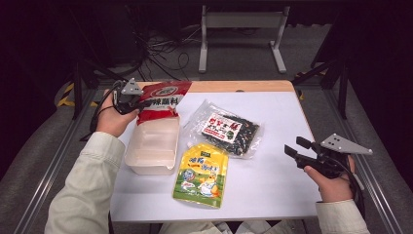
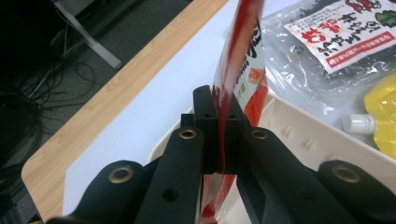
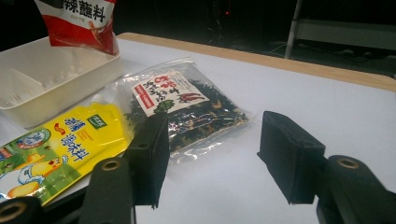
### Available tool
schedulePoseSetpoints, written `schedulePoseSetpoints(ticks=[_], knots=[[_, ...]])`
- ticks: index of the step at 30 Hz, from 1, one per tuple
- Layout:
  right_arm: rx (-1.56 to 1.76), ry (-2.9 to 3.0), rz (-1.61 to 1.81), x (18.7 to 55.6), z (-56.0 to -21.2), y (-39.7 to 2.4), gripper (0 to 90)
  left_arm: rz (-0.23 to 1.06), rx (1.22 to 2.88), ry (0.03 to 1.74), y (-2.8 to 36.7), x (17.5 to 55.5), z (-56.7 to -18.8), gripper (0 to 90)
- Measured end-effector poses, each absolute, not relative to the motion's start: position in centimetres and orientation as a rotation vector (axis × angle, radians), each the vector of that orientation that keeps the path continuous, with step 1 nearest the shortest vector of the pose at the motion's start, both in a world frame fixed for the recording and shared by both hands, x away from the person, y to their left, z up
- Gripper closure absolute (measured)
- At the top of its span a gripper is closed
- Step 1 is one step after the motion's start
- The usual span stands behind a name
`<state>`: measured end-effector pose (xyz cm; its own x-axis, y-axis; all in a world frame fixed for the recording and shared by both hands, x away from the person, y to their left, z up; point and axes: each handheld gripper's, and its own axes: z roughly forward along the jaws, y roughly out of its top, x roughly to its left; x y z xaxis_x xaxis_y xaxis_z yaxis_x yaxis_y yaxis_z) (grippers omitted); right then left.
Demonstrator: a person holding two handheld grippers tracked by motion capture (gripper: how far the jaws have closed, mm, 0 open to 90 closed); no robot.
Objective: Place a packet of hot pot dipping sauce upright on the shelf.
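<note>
High view: three packets, one white tray, two hand-held grippers.

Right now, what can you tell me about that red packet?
The red packet is a glossy flat pouch, red on top with a white band of dark printed characters. It hangs upright over the far end of the white tray, its top edge pinched between the shut jaws of the left hand-held gripper. Whether its bottom touches the tray is unclear.

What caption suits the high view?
Left gripper holds a red packet over a white bin.
</note>
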<state>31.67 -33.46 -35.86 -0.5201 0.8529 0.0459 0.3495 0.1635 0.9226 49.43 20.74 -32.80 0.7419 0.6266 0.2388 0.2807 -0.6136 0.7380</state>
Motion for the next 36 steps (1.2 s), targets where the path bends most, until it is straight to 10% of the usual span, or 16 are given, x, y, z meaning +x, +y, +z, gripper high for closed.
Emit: schedulePoseSetpoints(ticks=[36], knots=[[1.147,1.964,1.344,31.7,-36.1,-33.4,42.0,0.536,2.208,0.902,20.0,50.7,-36.9,89.6]])
